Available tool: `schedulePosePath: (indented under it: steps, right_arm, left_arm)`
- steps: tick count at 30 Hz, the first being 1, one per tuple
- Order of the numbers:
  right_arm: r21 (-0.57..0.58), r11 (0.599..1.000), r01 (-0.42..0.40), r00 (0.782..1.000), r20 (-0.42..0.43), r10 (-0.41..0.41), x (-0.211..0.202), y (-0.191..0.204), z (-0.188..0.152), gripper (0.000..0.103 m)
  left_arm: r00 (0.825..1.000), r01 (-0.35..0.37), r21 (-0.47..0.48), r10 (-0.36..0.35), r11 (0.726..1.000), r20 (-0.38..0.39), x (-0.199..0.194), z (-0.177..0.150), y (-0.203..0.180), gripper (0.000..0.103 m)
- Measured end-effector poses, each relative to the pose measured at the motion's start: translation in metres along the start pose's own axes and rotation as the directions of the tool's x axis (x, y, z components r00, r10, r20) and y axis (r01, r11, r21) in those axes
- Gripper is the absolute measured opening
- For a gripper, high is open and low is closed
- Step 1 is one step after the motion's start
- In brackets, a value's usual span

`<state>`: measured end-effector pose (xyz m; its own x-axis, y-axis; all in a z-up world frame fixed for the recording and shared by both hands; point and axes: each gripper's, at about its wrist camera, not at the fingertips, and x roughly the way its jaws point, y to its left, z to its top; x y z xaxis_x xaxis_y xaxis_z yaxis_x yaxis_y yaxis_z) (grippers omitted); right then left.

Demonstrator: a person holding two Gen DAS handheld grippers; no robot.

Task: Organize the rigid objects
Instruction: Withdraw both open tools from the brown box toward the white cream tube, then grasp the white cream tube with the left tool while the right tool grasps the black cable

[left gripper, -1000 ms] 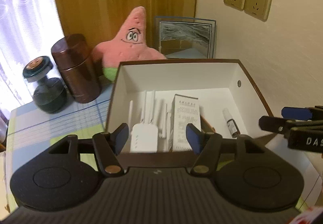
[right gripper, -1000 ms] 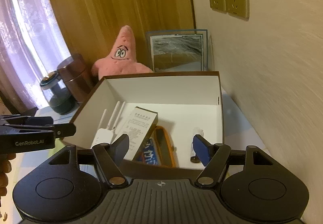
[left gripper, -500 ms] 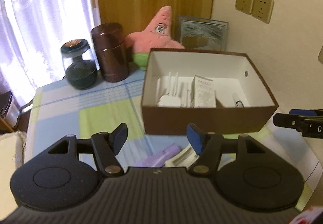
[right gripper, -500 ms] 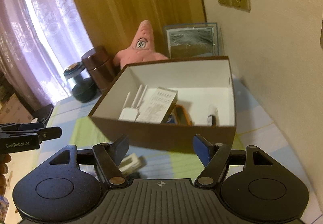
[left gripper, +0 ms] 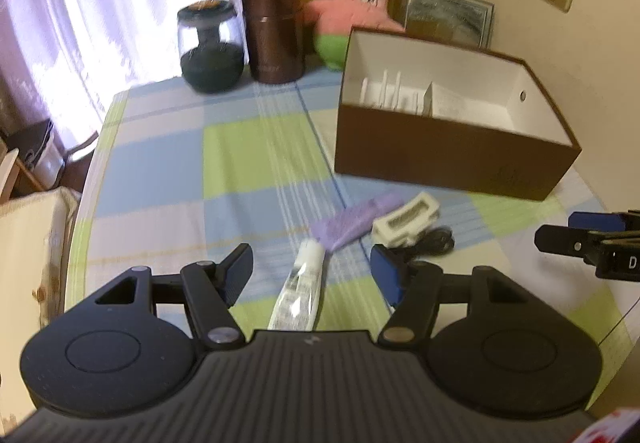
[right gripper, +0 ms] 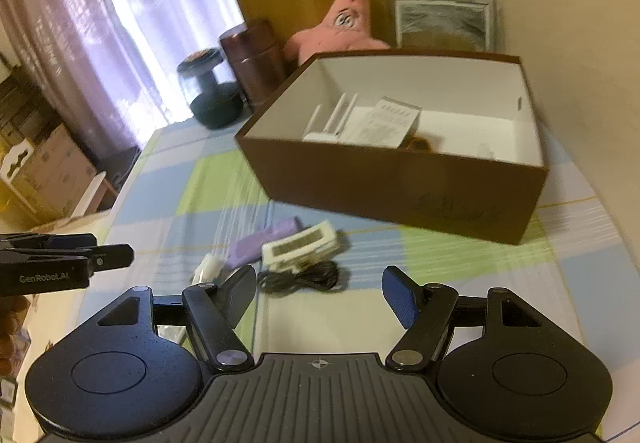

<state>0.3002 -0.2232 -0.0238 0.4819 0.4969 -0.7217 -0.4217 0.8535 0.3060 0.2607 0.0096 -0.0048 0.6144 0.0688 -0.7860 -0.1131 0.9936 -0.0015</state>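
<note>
Between left tool spread jaws: white tube on cloth, untouched; right tool apart.

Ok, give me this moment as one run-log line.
left gripper: open, empty, over white tube | right gripper: open, empty, near black cable | brown box: partly filled | purple item, cream case: on tablecloth

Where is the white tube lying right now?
In the left wrist view, the white tube lies on the checked tablecloth ahead of the open left claw, its cap beside the purple comb.
</note>
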Motion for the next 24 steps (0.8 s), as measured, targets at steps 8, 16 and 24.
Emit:
schedulePosePath:
  steps: [8, 16, 24]
  right_arm:
    - [-0.033, 0.999, -0.030, 0.998, -0.055, 0.028, 0.018, 0.016, -0.016, 0.067]
    - [-0.050, 0.998, -0.044, 0.994, -0.106, 0.039, 0.038, 0.022, -0.029, 0.067]
    - [-0.062, 0.997, -0.047, 0.989, -0.141, 0.037, 0.056, 0.023, -0.034, 0.067]
  left_arm:
    - [0.998, -0.008, -0.020, 0.007, 1.000, -0.059, 0.006, -0.027, 0.004, 0.062]
    - [0.995, -0.004, -0.030, 0.001, 1.000, -0.099, 0.017, -0.044, 0.005, 0.062]
    - [0.991, 0.004, -0.040, -0.009, 0.999, -0.134, 0.033, -0.053, 0.008, 0.062]
